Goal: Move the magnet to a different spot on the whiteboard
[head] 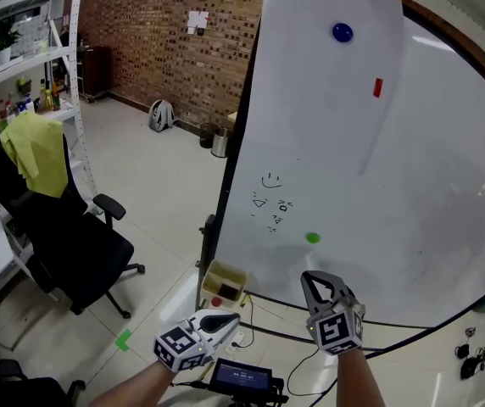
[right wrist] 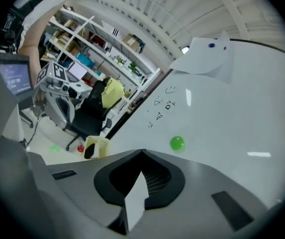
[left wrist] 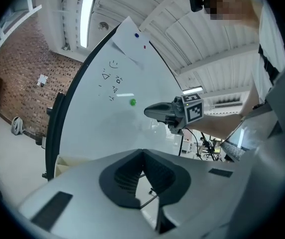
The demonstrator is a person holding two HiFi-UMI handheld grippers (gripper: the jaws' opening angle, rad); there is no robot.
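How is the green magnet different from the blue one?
The green magnet sits low on the whiteboard; the blue magnet sits high up. The green magnet is on bare board; the blue magnet sits on a paper sheet. Both are round and stuck to the board.

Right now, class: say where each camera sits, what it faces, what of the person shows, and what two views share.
Head view: on the head, facing down at the large white whiteboard; both forearms, left gripper, right gripper.
Left gripper view: on that gripper, facing the board; right forearm shows.
Right gripper view: on that gripper, facing the board; left forearm shows.
Shared: round green magnet.
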